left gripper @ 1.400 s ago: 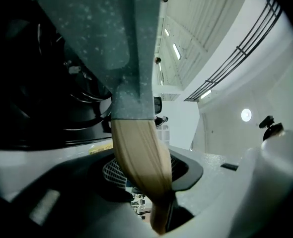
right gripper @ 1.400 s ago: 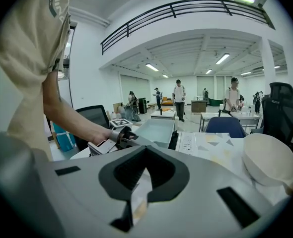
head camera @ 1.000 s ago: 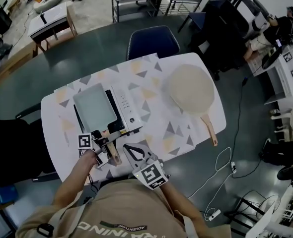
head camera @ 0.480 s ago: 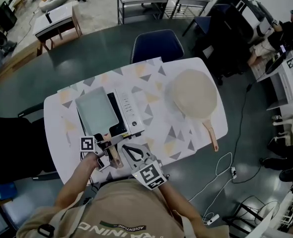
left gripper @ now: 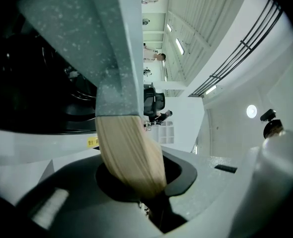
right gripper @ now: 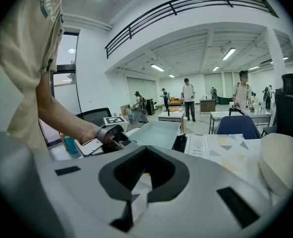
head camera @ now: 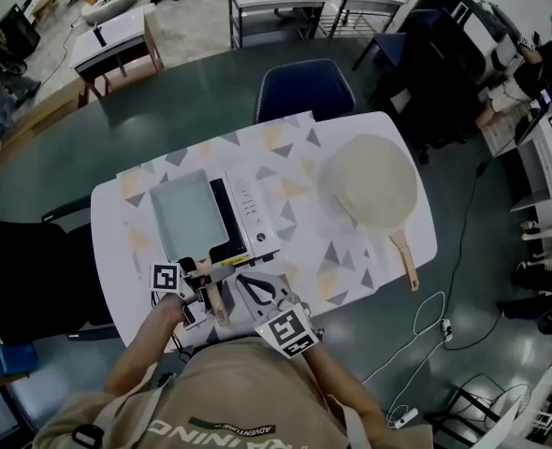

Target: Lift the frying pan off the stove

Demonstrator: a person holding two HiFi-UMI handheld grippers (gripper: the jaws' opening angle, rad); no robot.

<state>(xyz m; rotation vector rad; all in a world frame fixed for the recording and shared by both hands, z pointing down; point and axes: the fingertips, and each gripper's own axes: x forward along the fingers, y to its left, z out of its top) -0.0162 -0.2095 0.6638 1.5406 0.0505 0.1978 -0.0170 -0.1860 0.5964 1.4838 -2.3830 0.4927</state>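
The left gripper [head camera: 209,283] is clamped on the wooden handle [left gripper: 131,152] of the rectangular frying pan [head camera: 184,215]. Its jaws have just eased slightly wider, with the handle between them. The pan lies over the left part of the stove [head camera: 248,209], at the near left of the table [head camera: 117,279], and it hides the burner. No view shows whether its base touches the stove or hangs just above it. In the left gripper view the pan is tipped on its side and cut off at the top edge, and the end of the handle is lost in the dark gap between the jaws. The right gripper [head camera: 243,281] hangs just right of the handle, its jaws together on nothing. A round pan [head camera: 370,183] lies well apart on the right. The right gripper view cuts it off at the edge.
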